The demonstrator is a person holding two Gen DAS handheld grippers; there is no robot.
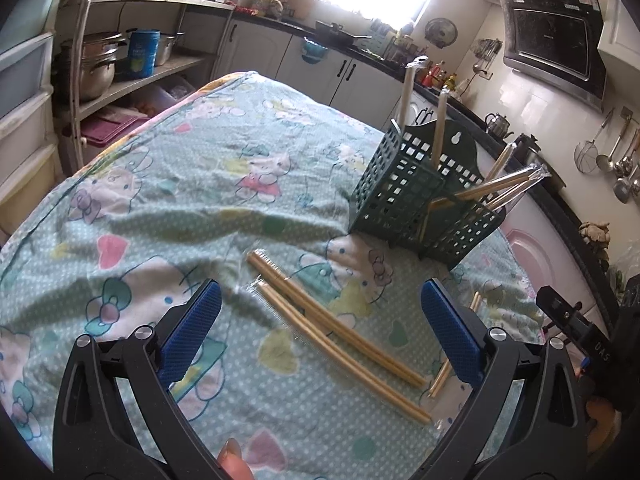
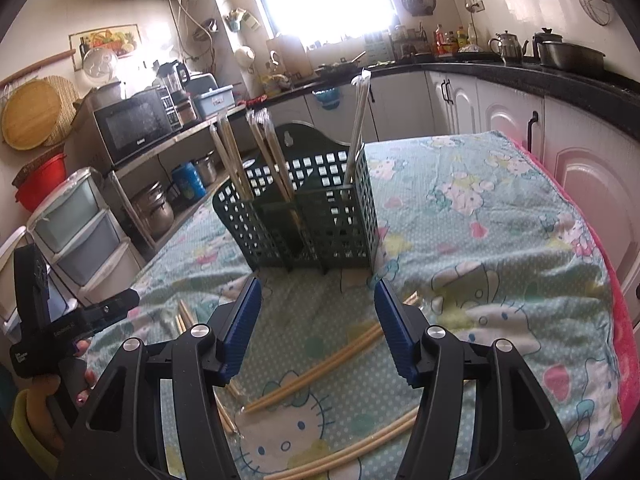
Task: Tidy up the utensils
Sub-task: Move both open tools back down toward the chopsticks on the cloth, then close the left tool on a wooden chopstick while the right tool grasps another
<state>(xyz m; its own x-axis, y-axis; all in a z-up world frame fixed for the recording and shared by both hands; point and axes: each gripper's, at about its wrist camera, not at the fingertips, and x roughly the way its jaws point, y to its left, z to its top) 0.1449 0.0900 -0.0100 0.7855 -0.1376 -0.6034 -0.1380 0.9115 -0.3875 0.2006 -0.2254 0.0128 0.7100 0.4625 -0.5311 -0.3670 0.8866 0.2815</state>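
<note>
A dark green slotted utensil basket (image 1: 416,196) (image 2: 308,212) stands upright on the cartoon-print cloth (image 1: 168,208) and holds several wrapped chopstick pairs (image 1: 500,184) (image 2: 272,152). Loose wrapped chopstick pairs (image 1: 332,324) (image 2: 316,372) lie flat on the cloth in front of it. My left gripper (image 1: 320,320) is open and empty, hovering just above the loose pairs. My right gripper (image 2: 318,320) is open and empty, above another pair, facing the basket. The left gripper's body (image 2: 60,328) shows at the right wrist view's left edge.
A shelf rack with pots and a microwave (image 2: 132,124) stands left of the table. Plastic drawers (image 2: 80,224) are at the near left. White cabinets and a dark countertop (image 2: 540,76) run behind and right. A range hood (image 1: 556,40) hangs on the wall.
</note>
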